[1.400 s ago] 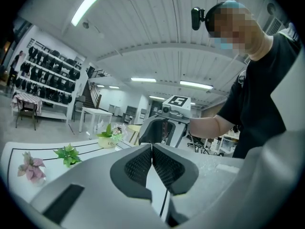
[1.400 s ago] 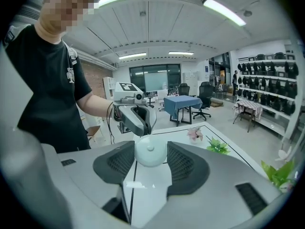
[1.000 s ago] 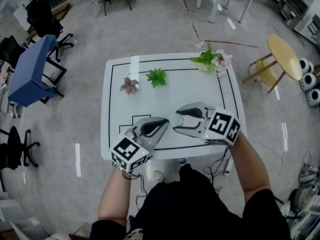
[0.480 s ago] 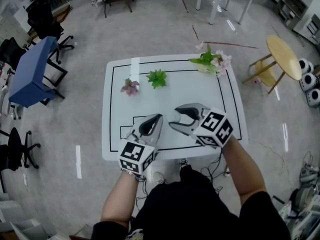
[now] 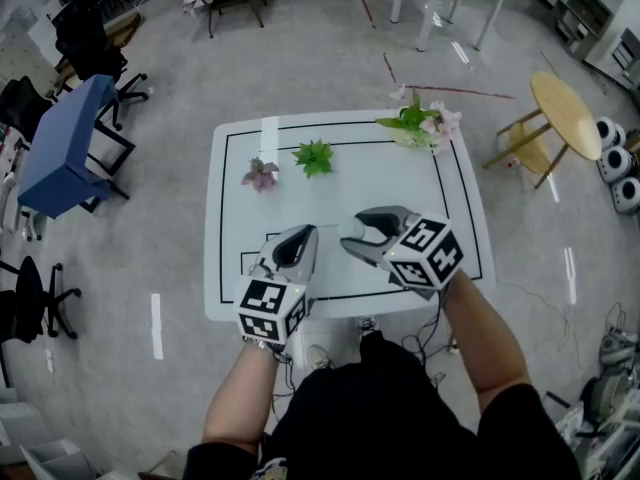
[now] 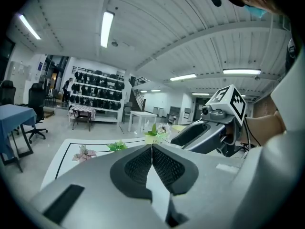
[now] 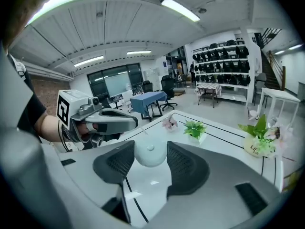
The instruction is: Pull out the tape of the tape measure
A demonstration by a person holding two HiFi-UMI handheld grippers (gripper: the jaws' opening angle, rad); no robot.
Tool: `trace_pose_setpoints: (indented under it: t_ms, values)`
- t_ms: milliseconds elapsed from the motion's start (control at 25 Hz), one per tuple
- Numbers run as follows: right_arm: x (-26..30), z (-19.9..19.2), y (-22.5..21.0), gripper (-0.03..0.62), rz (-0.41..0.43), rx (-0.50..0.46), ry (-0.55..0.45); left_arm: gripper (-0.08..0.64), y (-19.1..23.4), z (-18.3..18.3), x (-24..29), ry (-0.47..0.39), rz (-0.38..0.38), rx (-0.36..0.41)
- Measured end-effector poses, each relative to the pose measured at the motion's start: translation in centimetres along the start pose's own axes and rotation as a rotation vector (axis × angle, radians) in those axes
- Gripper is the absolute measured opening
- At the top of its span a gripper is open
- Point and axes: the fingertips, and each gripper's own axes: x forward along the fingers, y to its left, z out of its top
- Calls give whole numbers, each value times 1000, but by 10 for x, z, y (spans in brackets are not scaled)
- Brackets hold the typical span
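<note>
A white round tape measure (image 7: 150, 154) sits between the pads of my right gripper (image 7: 149, 146), which is shut on it above the white table (image 5: 225, 268). A thin strip runs from the case toward the tip of my left gripper (image 7: 135, 123). The left gripper (image 6: 152, 148) has its jaws closed together; whether the tape's end is pinched in them I cannot tell. In the head view the left gripper (image 5: 305, 231) points at the right gripper (image 5: 352, 230) from close by, over the table's near half.
At the table's far side stand a pink flower (image 5: 260, 174), a small green plant (image 5: 314, 154) and a potted bouquet (image 5: 425, 123). A blue desk (image 5: 62, 140) and office chairs lie to the left, a round wooden table (image 5: 566, 113) to the right.
The left gripper has swung round and shifted toward the right gripper, now pointing more up the table. The right gripper has rolled and drawn slightly leftward, still on the tape measure.
</note>
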Motion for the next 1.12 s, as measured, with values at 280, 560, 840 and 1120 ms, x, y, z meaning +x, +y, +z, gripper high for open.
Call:
trace_pose_setpoints:
  t_ms: [280, 560, 840, 1120]
  values:
    - [-7, -6, -15, 212, -92, 15, 14, 6, 21, 5, -10, -19, 83, -27]
    - [-15, -11, -23, 212, -134, 51, 12, 6, 33, 5, -16, -6, 115, -58]
    - [-22, -20, -32, 212, -196, 69, 42, 6, 42, -1, -22, 13, 161, -108]
    - [-34, -27, -42, 212, -230, 112, 38, 6, 55, -1, -29, 16, 185, -135]
